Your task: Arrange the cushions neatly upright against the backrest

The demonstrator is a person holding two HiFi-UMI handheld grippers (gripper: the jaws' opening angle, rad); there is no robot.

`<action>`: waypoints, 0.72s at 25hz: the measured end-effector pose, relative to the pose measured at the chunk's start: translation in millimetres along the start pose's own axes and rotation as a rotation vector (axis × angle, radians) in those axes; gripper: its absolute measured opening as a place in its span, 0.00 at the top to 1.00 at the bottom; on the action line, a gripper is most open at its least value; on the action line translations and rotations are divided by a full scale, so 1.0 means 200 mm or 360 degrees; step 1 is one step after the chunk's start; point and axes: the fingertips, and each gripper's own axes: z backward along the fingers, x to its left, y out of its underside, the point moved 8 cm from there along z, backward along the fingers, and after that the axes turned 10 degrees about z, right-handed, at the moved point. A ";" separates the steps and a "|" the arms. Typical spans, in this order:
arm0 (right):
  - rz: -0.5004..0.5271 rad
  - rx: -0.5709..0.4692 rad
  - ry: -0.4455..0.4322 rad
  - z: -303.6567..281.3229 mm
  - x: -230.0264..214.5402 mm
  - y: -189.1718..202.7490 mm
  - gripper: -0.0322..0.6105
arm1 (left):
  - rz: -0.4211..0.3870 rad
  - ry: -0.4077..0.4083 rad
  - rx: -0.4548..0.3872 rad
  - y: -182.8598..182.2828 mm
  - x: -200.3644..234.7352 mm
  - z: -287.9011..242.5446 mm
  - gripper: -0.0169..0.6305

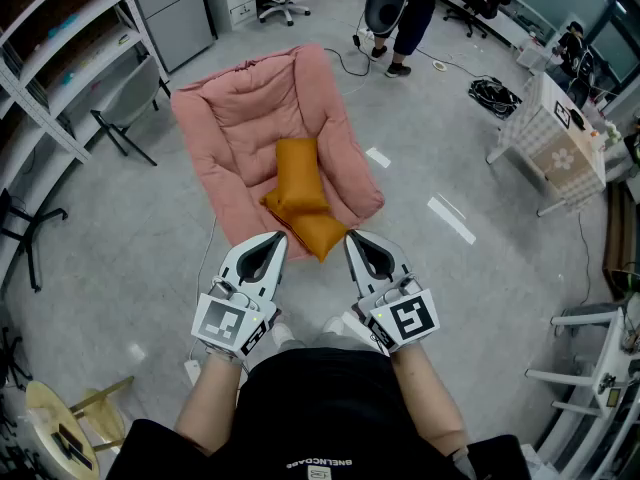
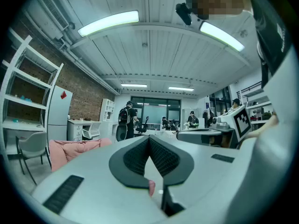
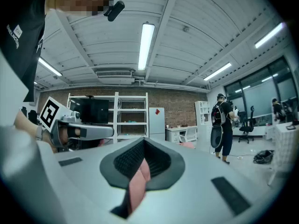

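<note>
A pink padded floor sofa (image 1: 245, 128) lies on the grey floor ahead, its backrest at the far end. Two orange cushions lie on it: one (image 1: 297, 173) flat in the middle of the seat, the other (image 1: 317, 232) at the near edge, touching the first. My left gripper (image 1: 276, 239) and right gripper (image 1: 353, 239) are held level side by side just short of the near cushion, both shut with nothing in them. In the left gripper view the jaws (image 2: 149, 138) meet, with the sofa (image 2: 74, 148) low at left. In the right gripper view the jaws (image 3: 144, 143) are closed too.
A person (image 1: 408, 13) stands beyond the sofa near a cable on the floor. White shelving (image 1: 60, 58) and a grey chair (image 1: 125, 98) line the left. A cloth-covered table (image 1: 555, 143) stands right, a white rack (image 1: 600, 368) near right, a wooden stool (image 1: 70, 418) near left.
</note>
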 end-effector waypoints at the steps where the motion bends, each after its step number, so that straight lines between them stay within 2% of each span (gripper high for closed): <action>1: -0.0013 0.0003 0.0001 0.01 -0.01 0.00 0.94 | 0.0001 0.0002 0.0002 0.00 -0.01 -0.01 0.96; 10: -0.0090 -0.0015 0.0004 0.05 -0.16 0.05 0.94 | -0.0056 -0.0064 0.0064 0.04 -0.09 -0.12 0.95; 15: -0.0030 -0.0010 -0.0030 0.07 -0.25 0.09 0.93 | -0.0144 -0.0143 0.0134 0.08 -0.14 -0.22 0.95; 18: -0.0050 -0.0021 -0.0046 0.09 -0.32 0.11 0.93 | -0.0207 -0.0184 0.0183 0.10 -0.18 -0.28 0.95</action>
